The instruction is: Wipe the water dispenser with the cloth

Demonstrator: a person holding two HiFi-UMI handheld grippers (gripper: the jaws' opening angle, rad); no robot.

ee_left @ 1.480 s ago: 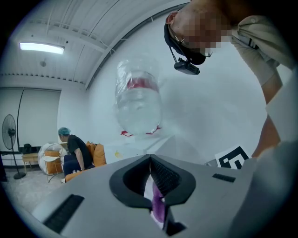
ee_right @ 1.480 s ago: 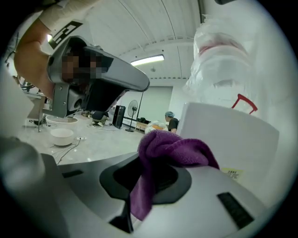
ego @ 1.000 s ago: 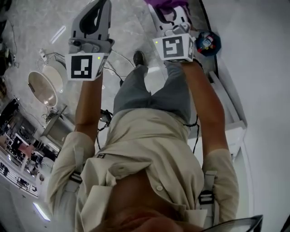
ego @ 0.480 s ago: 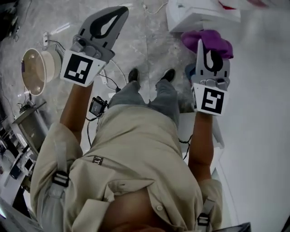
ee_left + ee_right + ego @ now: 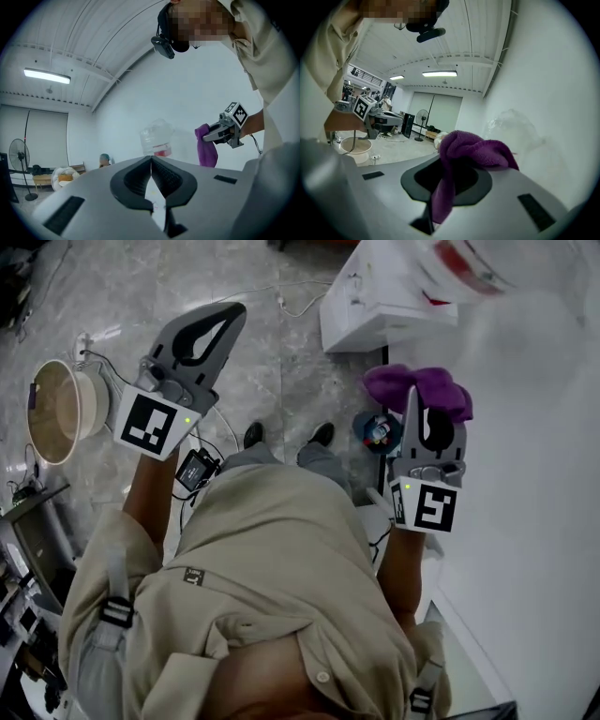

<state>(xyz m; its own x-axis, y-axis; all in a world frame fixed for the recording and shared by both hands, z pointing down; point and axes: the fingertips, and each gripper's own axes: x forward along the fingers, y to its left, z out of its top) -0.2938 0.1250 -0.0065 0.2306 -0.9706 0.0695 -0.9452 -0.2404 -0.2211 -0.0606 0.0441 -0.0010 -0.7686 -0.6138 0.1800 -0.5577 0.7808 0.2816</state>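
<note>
The white water dispenser [image 5: 375,306] stands on the floor at the top of the head view. A clear bottle with a red cap [image 5: 469,263] sits on it. The bottle [image 5: 157,138] also shows pale against the wall in the left gripper view. My right gripper [image 5: 413,395] is shut on a purple cloth [image 5: 441,390], held a little short of the dispenser. In the right gripper view the cloth [image 5: 471,150] bulges over the jaws and hangs down between them. My left gripper [image 5: 234,310] is shut and holds nothing, off to the left over the floor.
A beige basin [image 5: 52,409] with cables around it sits on the floor at the left. A small blue object [image 5: 380,430] lies by the person's feet. A white wall [image 5: 534,474] runs along the right. A standing fan [image 5: 18,161] is far back.
The head view has swung so the dispenser and its bottle now show at the top. The right gripper with the cloth has dropped lower in the view; the left has shifted slightly.
</note>
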